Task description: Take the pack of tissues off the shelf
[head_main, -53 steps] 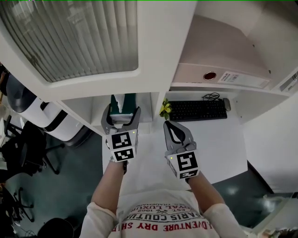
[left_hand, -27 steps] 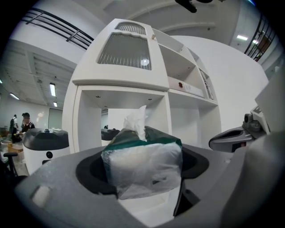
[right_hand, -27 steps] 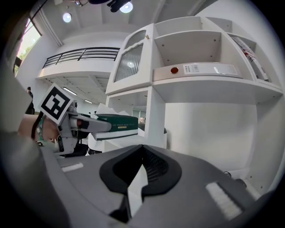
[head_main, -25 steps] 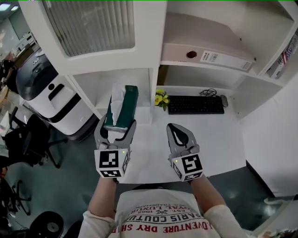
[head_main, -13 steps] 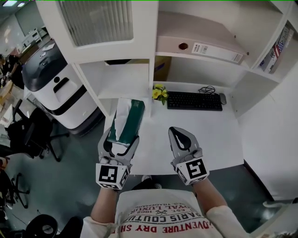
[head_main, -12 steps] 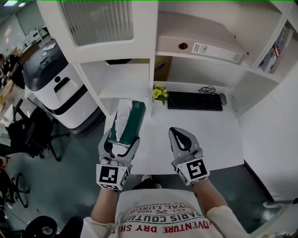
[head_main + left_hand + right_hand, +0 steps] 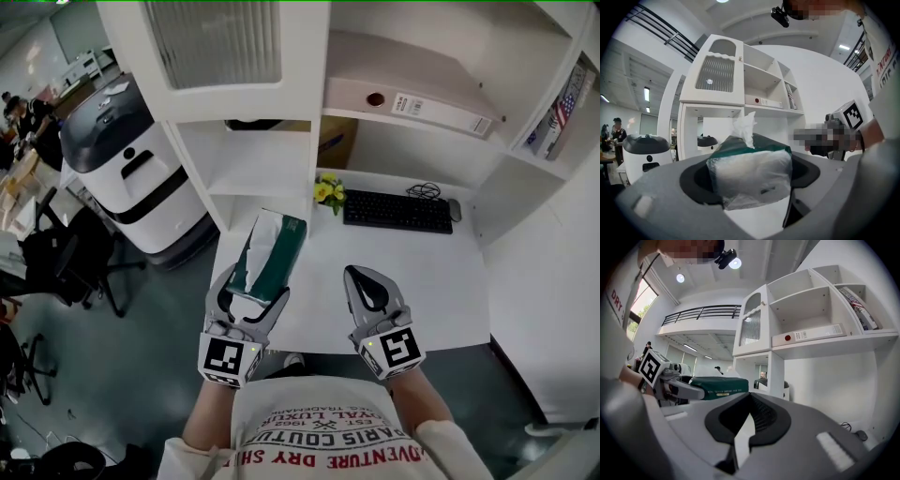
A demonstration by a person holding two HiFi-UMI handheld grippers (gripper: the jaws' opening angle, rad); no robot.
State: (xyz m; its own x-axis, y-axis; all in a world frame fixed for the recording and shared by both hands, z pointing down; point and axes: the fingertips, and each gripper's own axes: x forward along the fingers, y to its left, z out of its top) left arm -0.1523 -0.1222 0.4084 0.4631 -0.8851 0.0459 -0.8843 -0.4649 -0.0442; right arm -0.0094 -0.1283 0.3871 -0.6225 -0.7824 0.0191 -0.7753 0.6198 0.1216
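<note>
The pack of tissues (image 7: 272,251), dark green with a white tissue sticking out, is out of the shelf and hangs over the front left corner of the white desk (image 7: 422,272). My left gripper (image 7: 253,289) is shut on its near end, one jaw on each long side. In the left gripper view the pack's clear plastic end (image 7: 751,174) fills the space between the jaws of the left gripper (image 7: 750,185). My right gripper (image 7: 371,289) hovers over the desk to the right, shut and holding nothing. In the right gripper view the pack (image 7: 719,386) shows at the left, beyond the right gripper (image 7: 749,400).
The white shelf unit (image 7: 253,169) stands behind the desk, with a binder (image 7: 412,101) on an upper shelf. A black keyboard (image 7: 398,211) and yellow flowers (image 7: 326,191) sit at the desk's back. A white and black machine (image 7: 141,178) and office chairs (image 7: 56,267) stand on the left.
My left gripper has drawn the tissue pack out of the shelf compartment, toward me and down over the desk's front corner. The right gripper has stayed shut beside it.
</note>
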